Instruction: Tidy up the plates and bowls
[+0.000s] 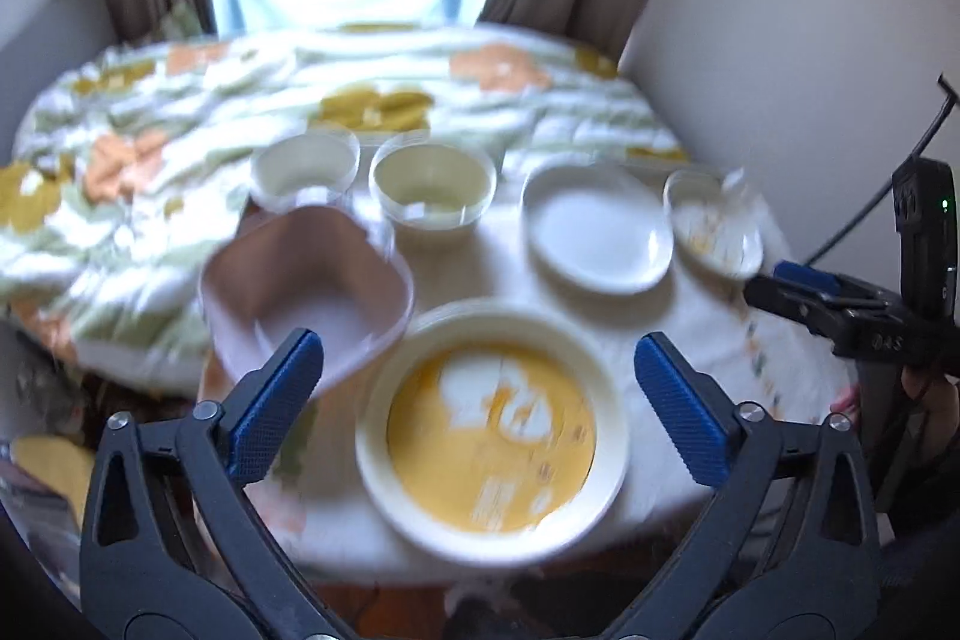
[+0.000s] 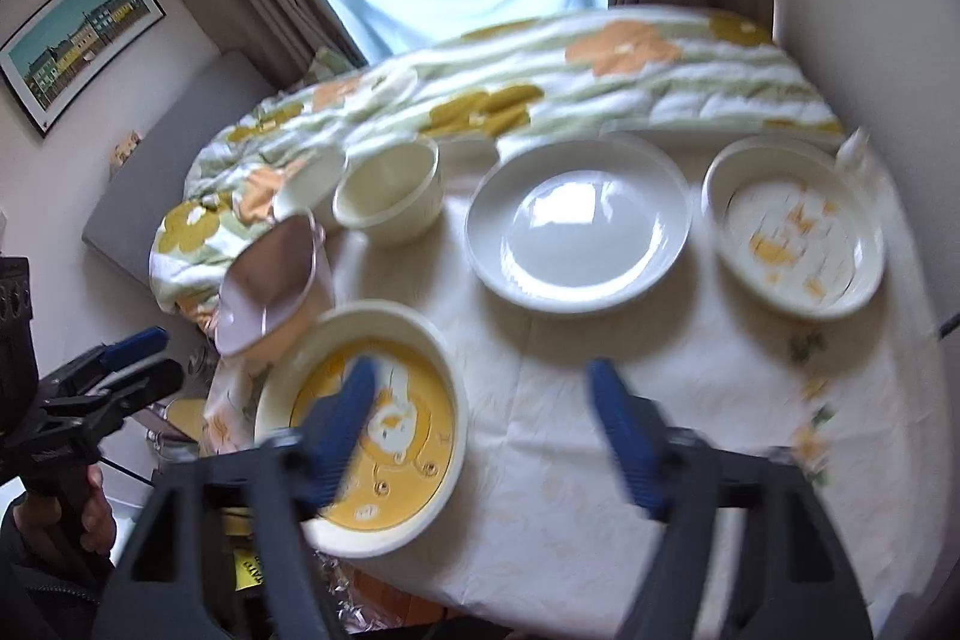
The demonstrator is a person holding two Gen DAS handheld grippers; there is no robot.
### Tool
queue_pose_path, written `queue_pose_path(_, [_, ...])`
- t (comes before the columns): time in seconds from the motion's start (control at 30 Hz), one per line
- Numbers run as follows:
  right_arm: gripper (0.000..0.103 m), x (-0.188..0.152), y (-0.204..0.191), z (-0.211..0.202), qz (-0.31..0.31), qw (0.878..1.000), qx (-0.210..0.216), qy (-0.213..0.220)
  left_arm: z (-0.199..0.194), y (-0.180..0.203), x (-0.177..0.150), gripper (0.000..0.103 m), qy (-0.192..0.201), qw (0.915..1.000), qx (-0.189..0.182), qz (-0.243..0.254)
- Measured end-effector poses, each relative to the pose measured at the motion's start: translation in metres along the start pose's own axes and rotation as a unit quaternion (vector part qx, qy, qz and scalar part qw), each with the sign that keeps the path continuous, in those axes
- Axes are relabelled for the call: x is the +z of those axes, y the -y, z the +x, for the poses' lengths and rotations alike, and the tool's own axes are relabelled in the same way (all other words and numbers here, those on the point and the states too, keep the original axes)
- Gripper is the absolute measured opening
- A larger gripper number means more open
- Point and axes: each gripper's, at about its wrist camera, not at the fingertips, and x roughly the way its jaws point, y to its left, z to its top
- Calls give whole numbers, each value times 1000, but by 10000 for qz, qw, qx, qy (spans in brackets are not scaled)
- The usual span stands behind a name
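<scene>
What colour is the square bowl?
Pale pink square bowl, clearest in the left wrist view.

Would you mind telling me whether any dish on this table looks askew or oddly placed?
Yes: the pink square plastic bowl sits tilted at the table's left edge, propped partly on the bunched floral quilt, while the other dishes sit flat.

Two bowls [image 1: 372,181] behind lion plate [image 1: 492,451]; plain plate [image 1: 597,226] right.

Plates [image 2: 577,226], bowls [image 2: 389,196] upright (apparently empty).
</scene>
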Motion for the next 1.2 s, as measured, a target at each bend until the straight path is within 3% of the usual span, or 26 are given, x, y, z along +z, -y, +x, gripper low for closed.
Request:
queue_pose_path(0.1, [103, 27, 11, -16, -102, 9993, 42, 367, 7, 12, 29, 103, 131, 9999, -99, 47])
queue_pose_path(0.23, [103, 62, 33, -14, -502, 9980, -192, 341, 30, 26, 52, 103, 78, 9992, -282, -269])
queue_pose_path(0.33, [103, 88, 57, 1, -644, 9976, -221, -135, 56, 34, 61, 103, -78, 9970, -431, -642])
queue_pose_path(0.43, [103, 106, 83, 19, -838, 9959, -168, -308, 93, 39, 63, 103, -442, 9941, -279, -946])
queue_pose_path(0.57, [103, 124, 113, 63, -1180, 9888, 139, -906, 145, 38, 55, 103, -811, 9832, -351, -1594])
queue_pose_path(0.73, [102, 131, 139, 126, -1525, 9747, 589, -1526, 201, 35, 43, 101, -1164, 9721, -108, -2033])
queue_pose_path(0.9, [86, 130, 141, 167, -1909, 9578, 944, -1932, 239, 29, 33, 101, -1476, 9612, 101, -2329])
queue_pose_path(0.97, [80, 127, 141, 177, -2056, 9517, 1039, -2031, 248, 28, 30, 101, -1538, 9589, 145, -2380])
queue_pose_path(1.1, [60, 124, 140, 194, -2260, 9409, 1204, -2215, 263, 30, 27, 101, -1637, 9578, 335, -2337])
queue_pose_path(1.13, [58, 123, 141, 197, -2293, 9393, 1226, -2238, 265, 32, 26, 99, -1659, 9579, 372, -2314])
queue_pose_path(1.2, [50, 123, 143, 202, -2330, 9371, 1270, -2269, 269, 34, 25, 87, -1680, 9589, 386, -2254])
